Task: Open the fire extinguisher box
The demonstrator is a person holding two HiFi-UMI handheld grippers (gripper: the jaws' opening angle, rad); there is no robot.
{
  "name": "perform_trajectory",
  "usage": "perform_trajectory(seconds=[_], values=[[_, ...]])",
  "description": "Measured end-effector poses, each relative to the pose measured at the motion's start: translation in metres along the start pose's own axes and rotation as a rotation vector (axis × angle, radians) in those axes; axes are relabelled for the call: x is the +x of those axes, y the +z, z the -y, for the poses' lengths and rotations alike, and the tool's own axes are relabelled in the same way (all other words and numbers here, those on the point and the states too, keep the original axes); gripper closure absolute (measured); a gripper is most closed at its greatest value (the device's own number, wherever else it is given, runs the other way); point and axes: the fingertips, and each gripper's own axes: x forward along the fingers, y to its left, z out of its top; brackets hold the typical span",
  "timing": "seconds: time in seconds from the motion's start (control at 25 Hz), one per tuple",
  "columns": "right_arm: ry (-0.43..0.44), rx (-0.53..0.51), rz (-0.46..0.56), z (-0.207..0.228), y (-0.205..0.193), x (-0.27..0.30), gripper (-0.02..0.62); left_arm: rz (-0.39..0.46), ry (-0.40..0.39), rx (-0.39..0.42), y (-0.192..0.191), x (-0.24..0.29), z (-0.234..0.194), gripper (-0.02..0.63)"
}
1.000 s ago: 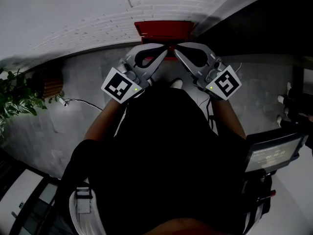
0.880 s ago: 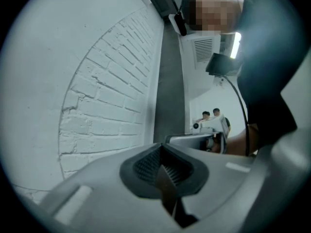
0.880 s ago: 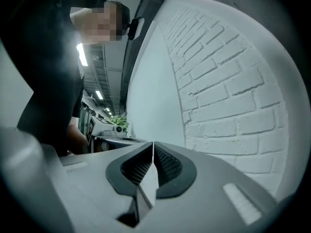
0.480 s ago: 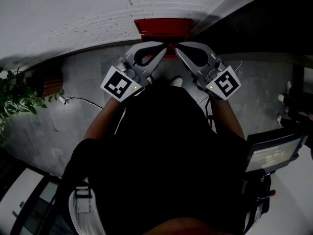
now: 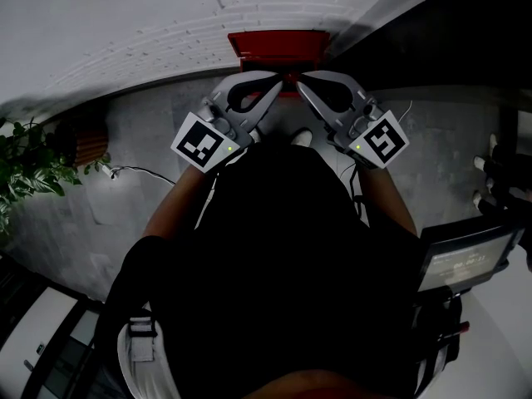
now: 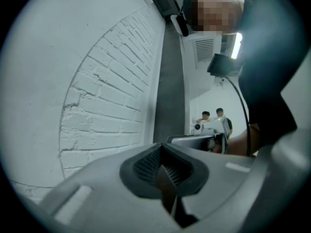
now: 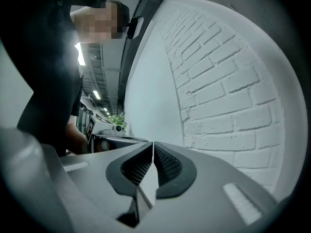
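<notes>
The red fire extinguisher box (image 5: 278, 46) stands on the floor against the white brick wall (image 5: 125, 32), seen from above at the top centre of the head view. My left gripper (image 5: 281, 80) and right gripper (image 5: 301, 80) are held in front of the person's chest. Their tips point at each other just below the box's front edge. Whether they touch the box I cannot tell. In the left gripper view the left gripper (image 6: 165, 171) is shut with nothing between its pads. In the right gripper view the right gripper (image 7: 153, 164) is shut and empty too. Both views face the brick wall, not the box.
A potted plant (image 5: 29, 169) stands at the left, with a cable (image 5: 133, 171) trailing over the grey floor beside it. A device with a screen (image 5: 465, 260) sits at the right. Two people (image 6: 211, 116) stand far off down the corridor.
</notes>
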Motion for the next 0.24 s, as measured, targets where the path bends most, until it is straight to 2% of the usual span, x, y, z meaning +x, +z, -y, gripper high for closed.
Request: perform_trajectory(seconds=[0.24], values=[[0.0,0.001,0.0,0.0005,-0.0012,-0.0005,0.581,-0.004,-0.003,0.002,-0.0004,0.0007,-0.0008,0.606]])
